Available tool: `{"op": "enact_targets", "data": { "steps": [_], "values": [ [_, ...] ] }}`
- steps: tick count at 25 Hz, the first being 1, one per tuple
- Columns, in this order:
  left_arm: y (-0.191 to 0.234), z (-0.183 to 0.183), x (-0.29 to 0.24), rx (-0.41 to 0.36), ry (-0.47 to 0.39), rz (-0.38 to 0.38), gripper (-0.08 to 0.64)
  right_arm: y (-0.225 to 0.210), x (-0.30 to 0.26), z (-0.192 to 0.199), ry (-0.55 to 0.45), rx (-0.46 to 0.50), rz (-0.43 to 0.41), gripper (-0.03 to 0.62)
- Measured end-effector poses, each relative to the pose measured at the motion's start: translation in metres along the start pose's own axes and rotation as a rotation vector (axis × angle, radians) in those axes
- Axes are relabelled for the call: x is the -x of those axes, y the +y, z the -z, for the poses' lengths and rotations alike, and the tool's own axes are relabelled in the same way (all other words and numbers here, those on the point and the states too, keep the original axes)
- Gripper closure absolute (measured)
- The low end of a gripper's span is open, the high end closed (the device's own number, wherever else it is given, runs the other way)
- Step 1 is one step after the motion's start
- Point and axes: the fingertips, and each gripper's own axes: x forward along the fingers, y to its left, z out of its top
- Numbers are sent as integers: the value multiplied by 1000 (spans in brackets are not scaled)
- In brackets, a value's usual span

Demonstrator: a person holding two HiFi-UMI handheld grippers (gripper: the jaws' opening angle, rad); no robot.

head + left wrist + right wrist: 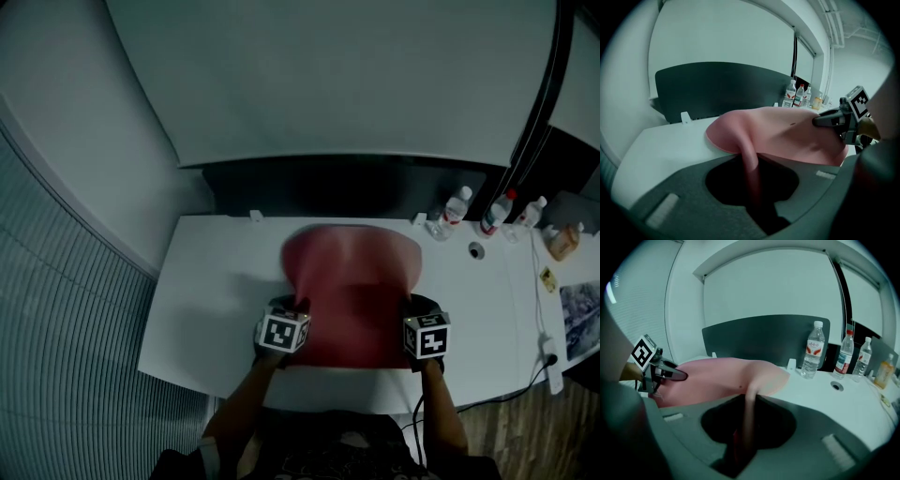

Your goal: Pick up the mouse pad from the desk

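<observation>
A soft pink mouse pad (354, 281) hangs between both grippers above the white desk (216, 281), its near edge raised and its far edge curled down toward the desk. My left gripper (298, 307) is shut on the pad's near left edge, which runs as a pink fold (749, 161) between the jaws. My right gripper (411, 307) is shut on the near right edge (751, 413) in the same way. Each gripper shows in the other's view: the right gripper (829, 121) and the left gripper (670, 375).
Three water bottles (457, 206) (500, 212) (532, 212) stand at the desk's back right, with an orange bottle (563, 242) and a cable hole (476, 250). A dark divider panel (328, 183) runs along the back edge. Papers (581, 314) and a cable lie at the right.
</observation>
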Motion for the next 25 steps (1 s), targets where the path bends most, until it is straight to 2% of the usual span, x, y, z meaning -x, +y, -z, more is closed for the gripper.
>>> {"op": "enact_targets", "data": {
  "steps": [7, 25],
  "values": [
    [-1, -13, 25, -10, -64, 7, 500, 12, 20, -13, -41, -4, 42, 520],
    [17, -61, 111, -31, -262, 34, 500, 76, 79, -74, -215, 34, 133, 517]
  ]
}}
